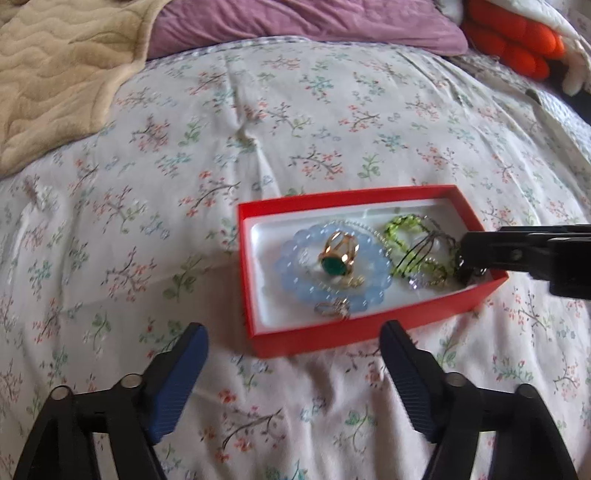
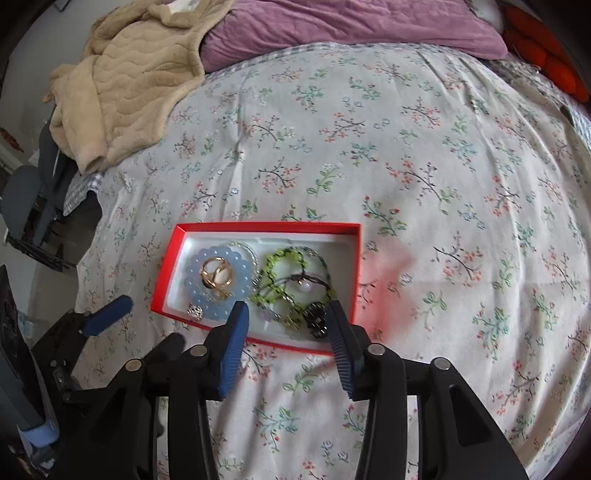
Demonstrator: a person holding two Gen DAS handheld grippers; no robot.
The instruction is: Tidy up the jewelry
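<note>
A red box with a white lining lies on the floral bedspread. It holds a pale blue bead bracelet, a gold ring with a green stone, green bead loops, a dark beaded piece and small silver pieces. My left gripper is open and empty, just short of the box's near wall. My right gripper is open over the box's near right corner, above the dark piece; it shows in the left wrist view at the box's right end.
A beige quilted blanket lies at the back left, a purple pillow at the back, orange fabric at the back right. The bed's left edge drops to a grey chair.
</note>
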